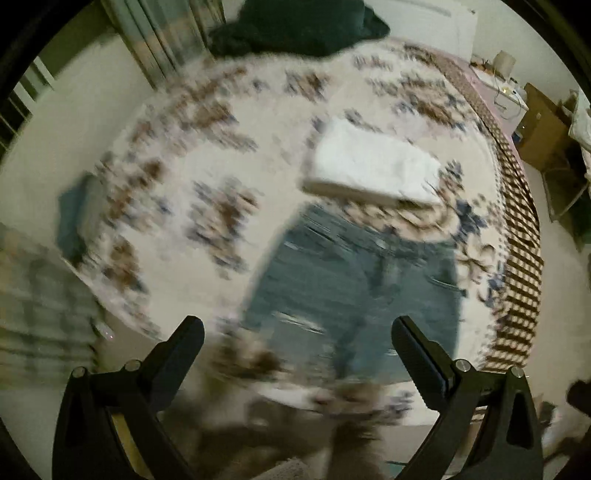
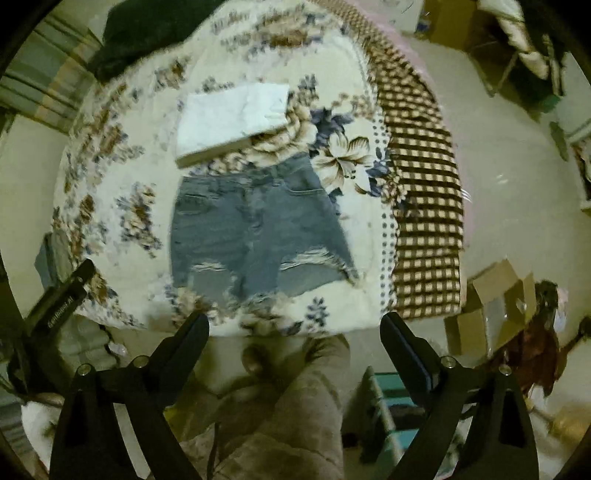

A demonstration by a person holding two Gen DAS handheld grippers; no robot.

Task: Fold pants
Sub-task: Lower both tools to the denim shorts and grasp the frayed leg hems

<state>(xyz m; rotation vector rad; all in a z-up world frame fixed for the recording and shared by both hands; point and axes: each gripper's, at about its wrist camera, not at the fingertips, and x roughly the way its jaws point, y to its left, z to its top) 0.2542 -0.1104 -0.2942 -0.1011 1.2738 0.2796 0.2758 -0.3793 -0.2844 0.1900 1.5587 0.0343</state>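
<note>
A pair of blue denim shorts (image 2: 255, 236) with frayed hems lies flat on the floral bedspread (image 2: 110, 166), waistband away from me. They also show, blurred, in the left wrist view (image 1: 351, 288). My left gripper (image 1: 297, 332) is open and empty, held above the near hem of the shorts. My right gripper (image 2: 295, 328) is open and empty, held above the near edge of the bed, short of the hems. The left gripper also shows at the left of the right wrist view (image 2: 61, 295).
A folded white cloth (image 2: 232, 118) lies on the bed just beyond the shorts. A dark green garment (image 1: 295, 26) is heaped at the far end. A brown checked blanket (image 2: 424, 206) hangs over the right side. Cardboard boxes (image 2: 491, 314) stand on the floor at right.
</note>
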